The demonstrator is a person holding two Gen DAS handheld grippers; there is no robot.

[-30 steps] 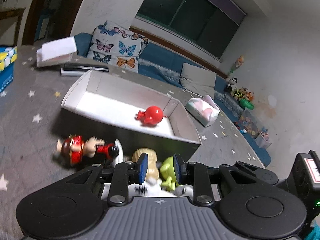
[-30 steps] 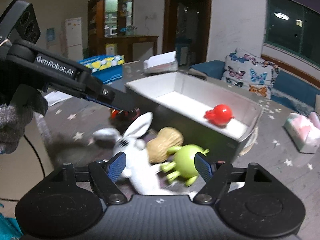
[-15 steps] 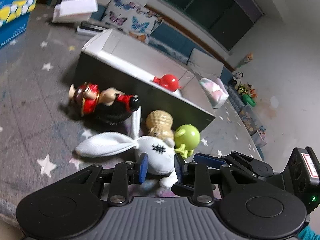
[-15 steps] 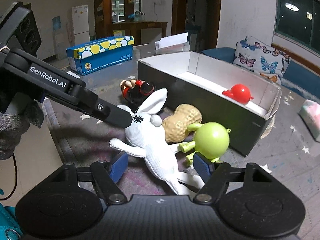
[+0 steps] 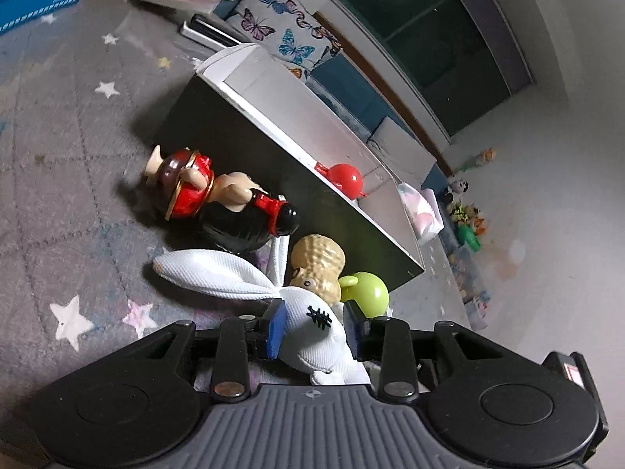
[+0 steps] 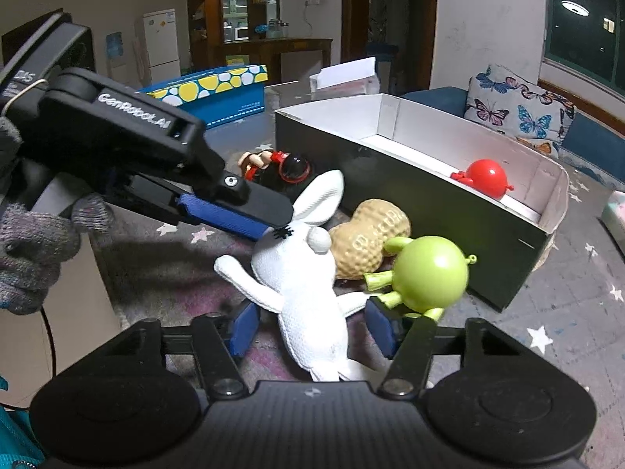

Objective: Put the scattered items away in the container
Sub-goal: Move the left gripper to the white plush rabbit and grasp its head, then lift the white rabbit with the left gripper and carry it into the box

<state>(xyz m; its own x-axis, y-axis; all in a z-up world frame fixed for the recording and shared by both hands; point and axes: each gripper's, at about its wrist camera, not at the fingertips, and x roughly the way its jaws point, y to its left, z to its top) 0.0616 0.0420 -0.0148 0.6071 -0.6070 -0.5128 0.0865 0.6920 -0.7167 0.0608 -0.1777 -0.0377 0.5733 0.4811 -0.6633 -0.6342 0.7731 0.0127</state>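
A white plush rabbit (image 6: pixel 300 269) lies on the grey star rug in front of the black box with a white inside (image 6: pixel 410 133). My left gripper (image 5: pixel 314 326) has its jaws around the rabbit's head (image 5: pixel 312 320), pads at both sides; it also shows in the right wrist view (image 6: pixel 269 215). My right gripper (image 6: pixel 312 330) is open, its jaws astride the rabbit's body. A peanut toy (image 6: pixel 371 234), a green round toy (image 6: pixel 427 273) and a red-and-black figure (image 5: pixel 218 203) lie beside the rabbit. A red round toy (image 6: pixel 486 178) lies inside the box.
A blue and yellow box (image 6: pixel 218 93) and a white open carton (image 6: pixel 343 76) stand behind the black box. A butterfly cushion (image 6: pixel 519 111) leans on the blue sofa. A pink and white pack (image 5: pixel 422 211) lies past the box's far end.
My left gripper has come down and forward over the rabbit's head, and its jaws now sit around it. My right gripper has moved closer, its jaws now astride the rabbit's body.
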